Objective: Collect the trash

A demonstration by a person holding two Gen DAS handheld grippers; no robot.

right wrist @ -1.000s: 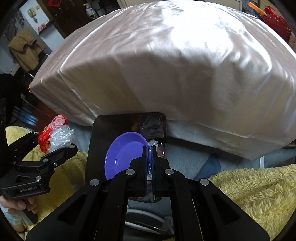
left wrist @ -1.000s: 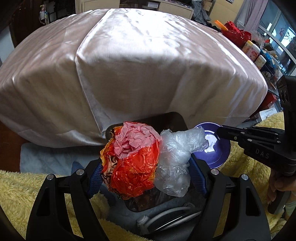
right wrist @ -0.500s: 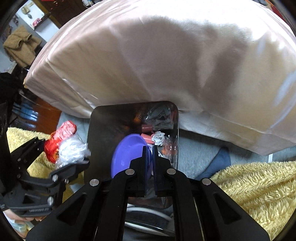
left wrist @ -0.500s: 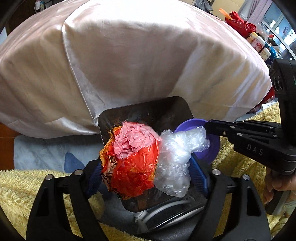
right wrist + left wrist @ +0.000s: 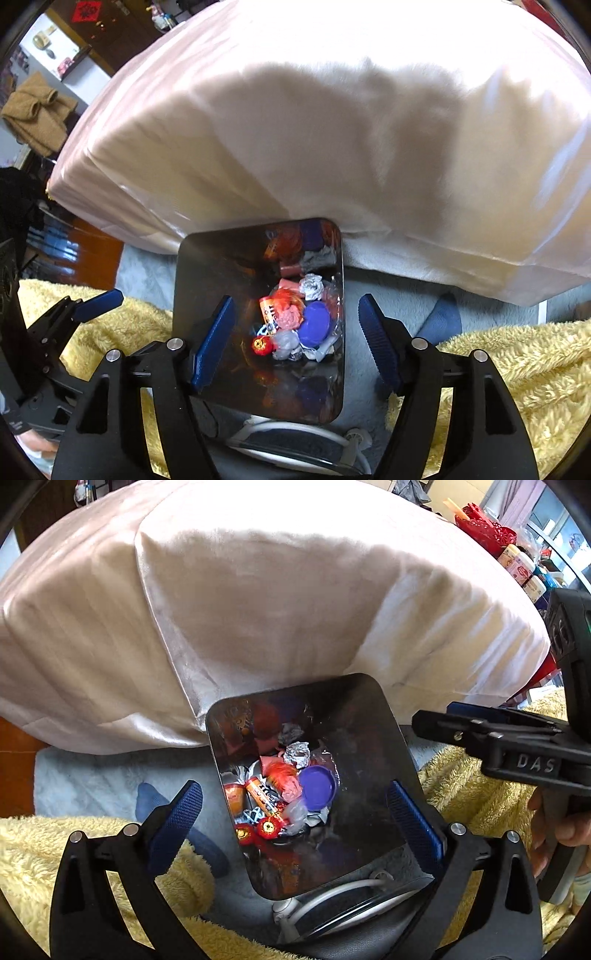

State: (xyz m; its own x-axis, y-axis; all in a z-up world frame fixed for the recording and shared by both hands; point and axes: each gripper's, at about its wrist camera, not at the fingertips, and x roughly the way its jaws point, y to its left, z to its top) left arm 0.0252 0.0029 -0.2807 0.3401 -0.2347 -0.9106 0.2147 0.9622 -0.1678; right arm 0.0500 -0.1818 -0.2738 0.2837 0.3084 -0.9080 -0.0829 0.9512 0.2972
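Note:
A square shiny metal bin (image 5: 373,716) (image 5: 207,266) stands on the floor against the draped table. Inside lie a purple plate (image 5: 317,782) (image 5: 314,325), the orange-red wrapper with pink paper (image 5: 284,779) (image 5: 284,310), a clear plastic bag (image 5: 295,814) (image 5: 284,341) and other wrappers. My left gripper (image 5: 295,819) is open and empty above the bin. My right gripper (image 5: 295,343) is open and empty above the bin too. The right gripper shows from the side in the left wrist view (image 5: 480,727).
A table under a shiny pale pink cloth (image 5: 258,590) (image 5: 332,129) fills the upper view. A yellow fluffy blanket (image 5: 92,849) (image 5: 517,369) flanks the bin. A white cable (image 5: 332,893) lies at the bin's near edge. Jars (image 5: 521,568) stand at right.
Both grippers opened over the bin. The wrapper and plastic bag dropped from the left gripper, the purple plate from the right. All now lie inside the bin.

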